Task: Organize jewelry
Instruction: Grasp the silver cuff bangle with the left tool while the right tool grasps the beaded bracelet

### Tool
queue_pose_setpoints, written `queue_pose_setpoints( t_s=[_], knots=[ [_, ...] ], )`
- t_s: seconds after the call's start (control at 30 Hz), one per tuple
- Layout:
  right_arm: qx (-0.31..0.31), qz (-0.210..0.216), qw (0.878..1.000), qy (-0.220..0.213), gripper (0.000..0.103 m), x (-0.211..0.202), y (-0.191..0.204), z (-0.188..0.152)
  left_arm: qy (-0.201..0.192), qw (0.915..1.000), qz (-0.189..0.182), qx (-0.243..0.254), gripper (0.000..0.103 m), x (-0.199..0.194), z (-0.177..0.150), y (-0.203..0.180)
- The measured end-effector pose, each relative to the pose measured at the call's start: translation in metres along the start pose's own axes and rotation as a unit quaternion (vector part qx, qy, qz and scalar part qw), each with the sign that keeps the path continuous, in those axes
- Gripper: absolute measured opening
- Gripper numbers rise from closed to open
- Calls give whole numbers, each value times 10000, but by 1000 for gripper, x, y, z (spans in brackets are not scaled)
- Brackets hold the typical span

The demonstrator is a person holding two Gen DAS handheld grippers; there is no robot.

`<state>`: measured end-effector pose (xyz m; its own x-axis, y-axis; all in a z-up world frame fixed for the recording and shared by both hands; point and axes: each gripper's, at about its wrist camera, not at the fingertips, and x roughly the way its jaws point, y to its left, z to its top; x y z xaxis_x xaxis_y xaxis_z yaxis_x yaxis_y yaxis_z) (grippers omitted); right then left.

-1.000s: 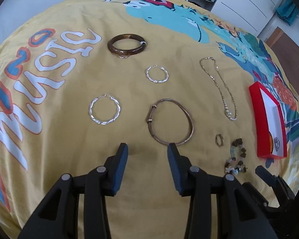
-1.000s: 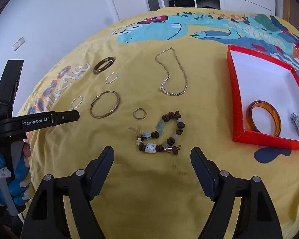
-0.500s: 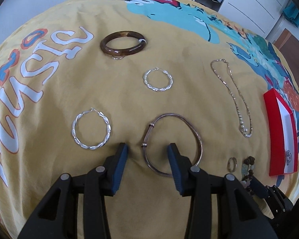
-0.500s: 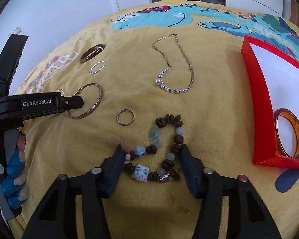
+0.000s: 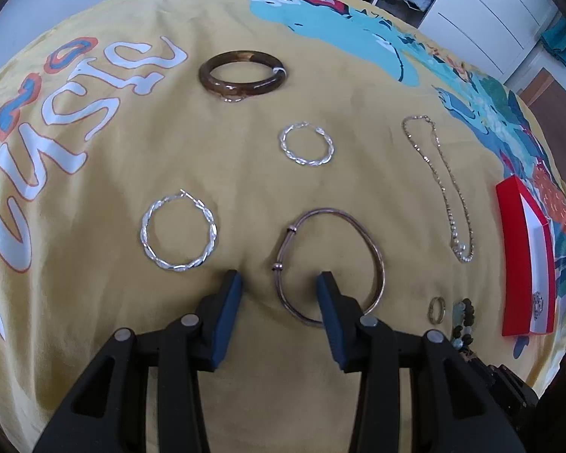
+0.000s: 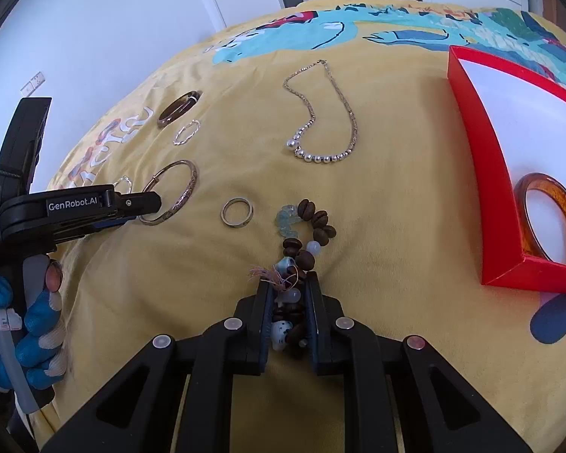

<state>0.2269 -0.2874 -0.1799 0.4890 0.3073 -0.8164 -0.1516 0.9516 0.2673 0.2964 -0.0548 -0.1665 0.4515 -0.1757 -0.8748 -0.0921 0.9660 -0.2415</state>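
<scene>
On a yellow bedspread point(image 6: 396, 196), the right tool point(image 6: 288, 302) is closing on the near end of a beaded bracelet point(image 6: 305, 226), beads bunched between its fingers. The left tool point(image 5: 279, 290), half spread and empty, straddles a thin bangle point(image 5: 373, 249). Loose beads may slip or snag cloth (likely when lifted). The red box point(image 6: 483, 173) sits right, across open bedspread.

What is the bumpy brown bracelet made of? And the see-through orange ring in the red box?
The beaded bracelet looks like dark matte wood or seed beads, mixed with pale blue glassy stones and one small white glossy figure, perhaps ceramic. The orange bangle in the red box looks like glossy translucent resin or glass; light shines through it.
</scene>
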Motion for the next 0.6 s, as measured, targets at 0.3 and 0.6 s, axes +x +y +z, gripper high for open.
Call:
queue_pose_setpoints(
  t_s=[0.3,0.6],
  knots=[
    [74,153,9999,-5,11,-1,-2,0,-76,9993,276,249,8,-5,-2,-6],
    [142,253,9996,-53,10,-23,8,-9,-92,9991,121,392,4,-35,-15,-6]
  ],
)
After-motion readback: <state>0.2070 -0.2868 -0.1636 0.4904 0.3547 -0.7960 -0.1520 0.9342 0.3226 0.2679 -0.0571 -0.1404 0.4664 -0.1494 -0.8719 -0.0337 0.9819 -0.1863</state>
